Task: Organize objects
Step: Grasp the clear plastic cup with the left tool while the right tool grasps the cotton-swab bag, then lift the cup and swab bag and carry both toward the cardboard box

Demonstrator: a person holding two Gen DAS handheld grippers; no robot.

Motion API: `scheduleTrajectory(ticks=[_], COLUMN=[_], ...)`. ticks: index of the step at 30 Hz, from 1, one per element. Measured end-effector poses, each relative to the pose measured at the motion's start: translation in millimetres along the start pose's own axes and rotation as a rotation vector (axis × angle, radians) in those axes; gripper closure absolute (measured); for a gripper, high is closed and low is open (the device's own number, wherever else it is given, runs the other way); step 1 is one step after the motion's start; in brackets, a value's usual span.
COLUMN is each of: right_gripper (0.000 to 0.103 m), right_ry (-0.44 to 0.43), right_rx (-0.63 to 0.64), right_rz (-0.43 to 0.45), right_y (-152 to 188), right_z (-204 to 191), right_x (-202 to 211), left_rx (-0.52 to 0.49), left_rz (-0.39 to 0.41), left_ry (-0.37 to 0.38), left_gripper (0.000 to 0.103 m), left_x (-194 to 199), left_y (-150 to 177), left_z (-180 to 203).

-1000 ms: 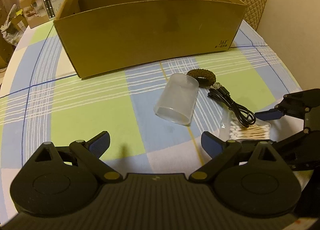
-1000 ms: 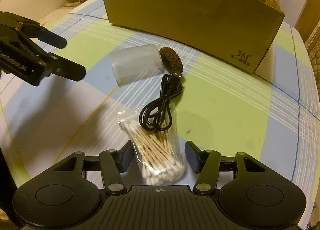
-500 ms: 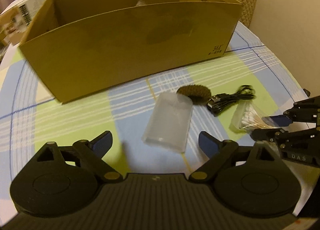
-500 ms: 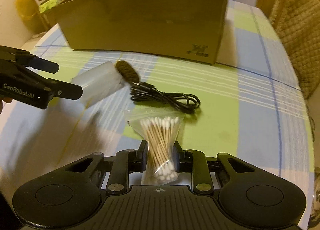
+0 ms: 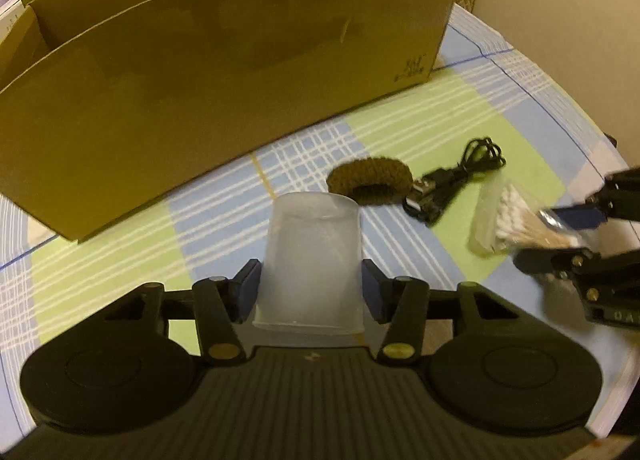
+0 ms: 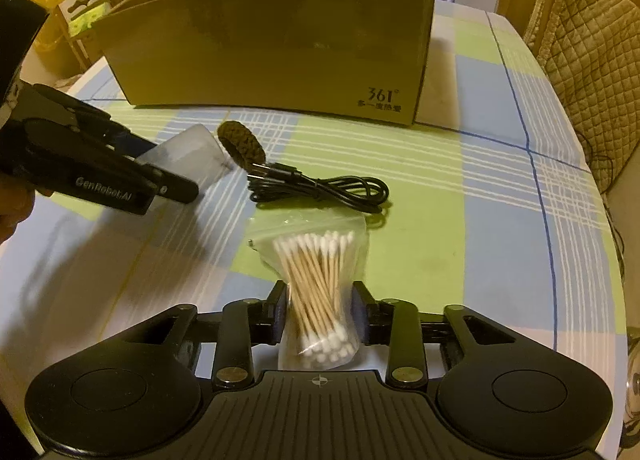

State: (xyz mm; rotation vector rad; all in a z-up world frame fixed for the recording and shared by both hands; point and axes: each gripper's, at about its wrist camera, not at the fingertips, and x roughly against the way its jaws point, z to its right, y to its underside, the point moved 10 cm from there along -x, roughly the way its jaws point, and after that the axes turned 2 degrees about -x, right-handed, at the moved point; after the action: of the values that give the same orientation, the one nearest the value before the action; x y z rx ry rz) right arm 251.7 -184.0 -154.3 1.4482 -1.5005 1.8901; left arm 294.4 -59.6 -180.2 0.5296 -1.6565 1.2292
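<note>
So the left gripper (image 5: 310, 292) is sitting with its two blue pads pressed on either side of a frosted plastic cup (image 5: 310, 260), which is lying on its side on the checked tablecloth (image 5: 460, 127), open rim facing the camera and its far end pointing toward the box. Looks clamped to me, pads are touching both walls of the cup. The right gripper (image 6: 320, 312) is doing the same thing with a clear bag of cotton swabs (image 6: 320, 284), squeezing it around the lower half so the wooden sticks are fanning out above the jaws. From the right wrist view the left tool is reaching in from the left edge, angled down and toward the middle of the table, with a bit of the person's hand (image 6: 14, 215) showing behind it. A brown hair scrunchie (image 5: 370, 179) is lying just past the cup, touching or nearly touching its far end, and a coiled black USB cable (image 6: 320, 187) is lying right beside the scrunchie, just beyond the swab bag. A big open cardboard box (image 6: 272, 43) is standing at the back of the table. There's a quilted chair cover (image 6: 584, 51) off to the right and some packaged stuff (image 6: 86, 11) stacked behind the table on the left.
</note>
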Motion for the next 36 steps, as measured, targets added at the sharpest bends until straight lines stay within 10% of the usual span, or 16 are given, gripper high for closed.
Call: scheduleTrajectory(ticks=[13,36], right_gripper=[0.082,0.083], right_ry=[-0.041,-0.070], right_rx=[-0.028,-0.117], right_rz=[-0.004,0.012], right_y=[16,38], right_z=[-24,-52], right_x=[13,55], left_rx=[0.139,0.238], left_rz=[-0.014,0.012], left_ry=[-0.012,-0.039], left_gripper=[0.055,0.055], left_x=[45,87], left_y=[70,99], left_z=[20,32])
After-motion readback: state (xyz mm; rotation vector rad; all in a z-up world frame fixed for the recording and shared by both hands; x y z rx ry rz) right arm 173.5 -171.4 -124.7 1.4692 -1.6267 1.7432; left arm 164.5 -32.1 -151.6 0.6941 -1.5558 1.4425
